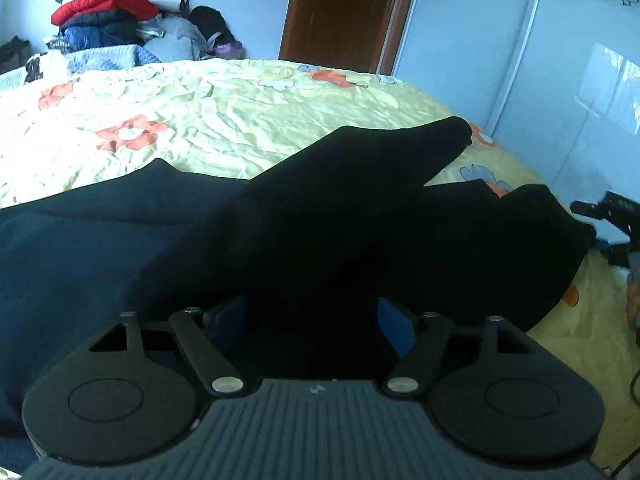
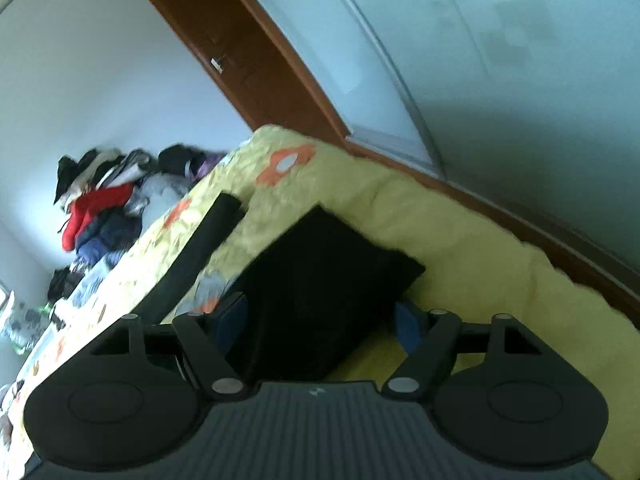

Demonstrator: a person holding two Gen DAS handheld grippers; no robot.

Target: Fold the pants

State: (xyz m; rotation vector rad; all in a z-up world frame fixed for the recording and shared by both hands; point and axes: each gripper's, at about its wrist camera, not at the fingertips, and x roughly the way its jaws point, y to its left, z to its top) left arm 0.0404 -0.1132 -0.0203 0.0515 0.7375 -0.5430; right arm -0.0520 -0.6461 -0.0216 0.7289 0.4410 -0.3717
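1. We see dark pants [image 1: 304, 216] on a bed [image 1: 224, 128] with a yellow flower sheet.
2. In the left view, most of the pants lie flat from 9 o'clock to the middle. One long part sticks up toward 1 o'clock, off the sheet.
3. Our left gripper [image 1: 310, 320] has dark cloth between its two blue pads. The fingers look closed on the pants, but the cloth hides the tips.
4. In the right view, our right gripper [image 2: 320, 316] has dark cloth between its fingers [image 2: 406, 326] too. That cloth runs up toward 12 o'clock and ends at a square corner on the sheet.
5. Here the blue pads sit well apart, with a thick bunch of cloth in the gap. We cannot tell for sure if they are pinching it.
6. A dark strip of the pants also runs toward 11 o'clock in the right view.
7. A pile of clothes [image 1: 108, 16] sits far back at 11 o'clock, past the bed. A brown door [image 1: 340, 12] stands at 12 o'clock.
8. We think we are in the middle of a fold, lifting one part of the pants to lay it over the rest.
9. Next, we think both grippers must move together, keep the cloth tight, and line up the edges before letting go.
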